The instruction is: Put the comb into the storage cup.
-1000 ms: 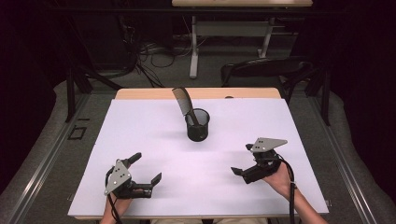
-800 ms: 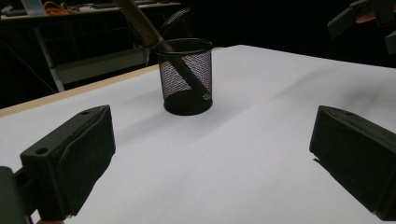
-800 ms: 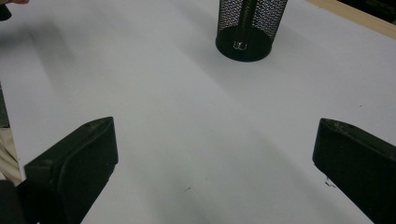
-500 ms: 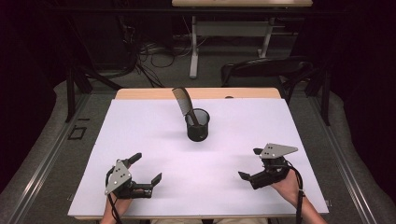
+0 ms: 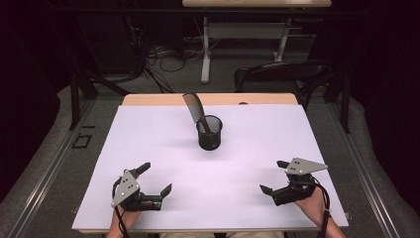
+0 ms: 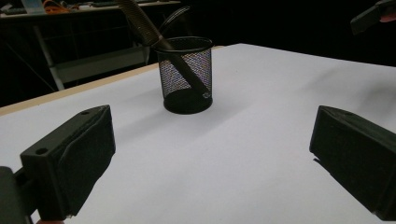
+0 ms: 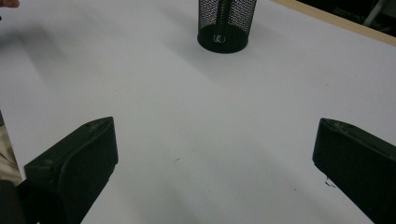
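Jaws wide apart, empty, on left gripper (image 5: pixel 154 178) and right gripper (image 5: pixel 274 176); both well short of black wire-mesh cup (image 5: pixel 210 132) holding ribbed dark comb (image 5: pixel 194 109).

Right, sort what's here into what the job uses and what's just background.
Job:
- mesh cup
- comb leaning in the cup
- left gripper, open
- right gripper, open

Background:
- white table cover
- chair behind the table
- cables on the floor

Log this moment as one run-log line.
left gripper: open, empty, near edge | right gripper: open, empty, near edge | mesh cup: upright, mid-table, comb leaning inside | contact: none
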